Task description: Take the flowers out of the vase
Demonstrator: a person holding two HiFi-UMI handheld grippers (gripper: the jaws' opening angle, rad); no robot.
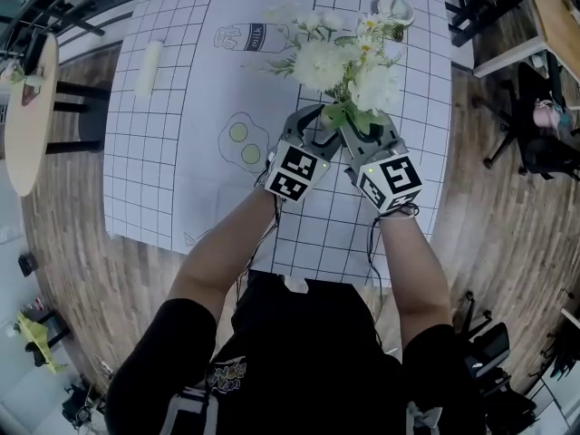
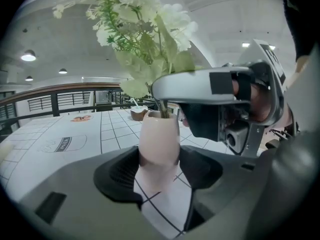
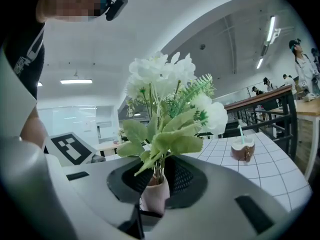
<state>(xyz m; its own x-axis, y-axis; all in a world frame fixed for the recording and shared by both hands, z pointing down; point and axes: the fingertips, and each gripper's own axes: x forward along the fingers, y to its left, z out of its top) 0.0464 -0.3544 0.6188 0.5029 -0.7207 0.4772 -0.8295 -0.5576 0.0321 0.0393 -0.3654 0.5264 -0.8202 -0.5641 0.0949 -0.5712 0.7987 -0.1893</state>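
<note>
A bunch of white flowers (image 1: 335,62) with green leaves stands in a small pale pink vase (image 2: 159,139) on the gridded tablecloth (image 1: 181,152). My left gripper (image 2: 159,169) is shut on the vase's body, with a pad pressed against each side. My right gripper (image 3: 159,176) comes in from the other side, level with the stems just above the vase's rim (image 3: 154,194). Its pads are closed on the stems, under the lowest leaves (image 3: 172,141). In the head view both grippers (image 1: 319,132) (image 1: 364,136) meet beneath the blooms and hide the vase.
A coconut cup with a straw (image 1: 396,7) stands behind the flowers near the table's far right edge. A white cylinder (image 1: 149,66) lies at the left side of the cloth. A round wooden table (image 1: 27,116) is off to the left, and chairs (image 1: 535,134) are on the right.
</note>
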